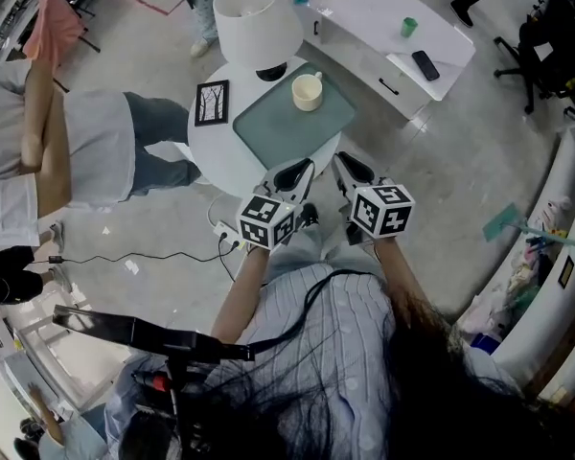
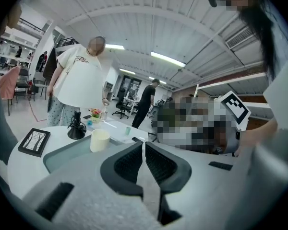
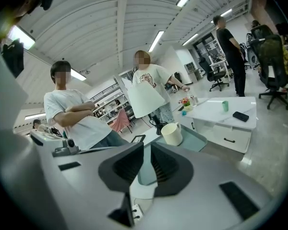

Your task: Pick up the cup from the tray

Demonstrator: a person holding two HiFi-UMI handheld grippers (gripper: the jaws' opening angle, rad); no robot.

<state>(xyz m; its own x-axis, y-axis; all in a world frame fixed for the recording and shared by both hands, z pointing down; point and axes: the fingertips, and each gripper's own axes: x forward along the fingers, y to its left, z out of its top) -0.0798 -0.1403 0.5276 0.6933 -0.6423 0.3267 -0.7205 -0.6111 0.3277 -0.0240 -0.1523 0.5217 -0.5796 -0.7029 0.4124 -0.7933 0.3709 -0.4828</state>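
A cream cup (image 1: 307,92) with a handle stands upright on the far part of a grey-green tray (image 1: 278,127) on a round white table. Both grippers hover side by side just short of the tray's near edge, well away from the cup. My left gripper (image 1: 295,172) has its jaws together with nothing between them. My right gripper (image 1: 351,169) is also shut and empty. In the left gripper view the cup (image 2: 99,140) sits ahead and to the left of the jaws (image 2: 144,146). In the right gripper view the cup (image 3: 172,133) is ahead and slightly right of the jaws (image 3: 147,148), on the tray (image 3: 196,141).
A lamp with a white shade (image 1: 257,17) and a black picture frame (image 1: 212,103) stand on the table beyond and left of the tray. A person in a white shirt (image 1: 67,151) stands at the table's left. A low white cabinet (image 1: 383,22) carries a green cup (image 1: 408,27) and a phone (image 1: 425,64).
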